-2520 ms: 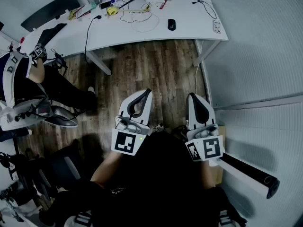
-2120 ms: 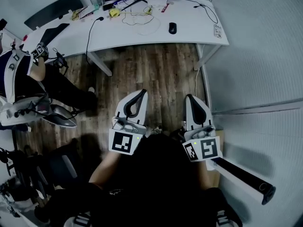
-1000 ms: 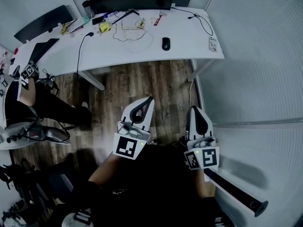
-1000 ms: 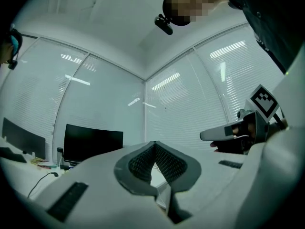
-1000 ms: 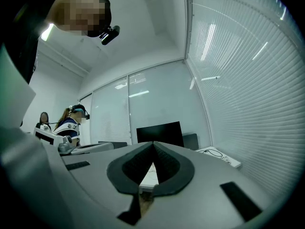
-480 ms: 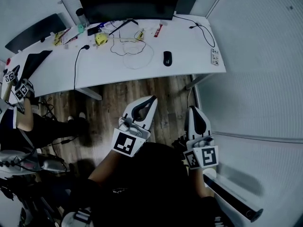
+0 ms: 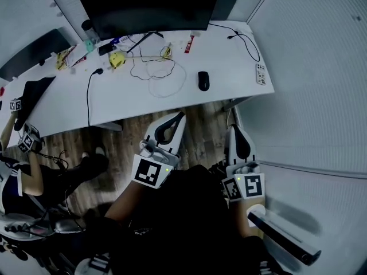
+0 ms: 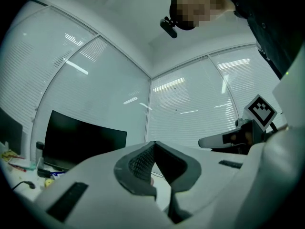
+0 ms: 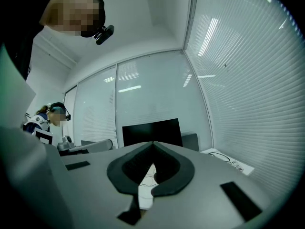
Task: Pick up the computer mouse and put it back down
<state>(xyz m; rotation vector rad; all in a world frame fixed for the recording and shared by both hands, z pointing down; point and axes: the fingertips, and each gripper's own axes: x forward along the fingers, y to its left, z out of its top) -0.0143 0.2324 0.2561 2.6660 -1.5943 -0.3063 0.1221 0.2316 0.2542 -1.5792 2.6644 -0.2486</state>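
The mouse (image 7: pixel 203 80), black and oval, lies on the white table (image 7: pixel 229 50) near its front edge, toward the right end, just right of a looped cable (image 7: pixel 152 77). Both grippers are held level and side by side, short of that front edge and well apart from the mouse. The left gripper (image 7: pixel 180 115) and the right gripper (image 7: pixel 234 128) each have their jaws pressed together on nothing.

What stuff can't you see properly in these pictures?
Mouse: tiny in the head view; its buttons and any cord are unclear.
Desk: in both gripper views, mostly hidden behind the jaws.
Monitor: top cut off by the head view's upper edge.
Clutter beside the monitor: too small to name.
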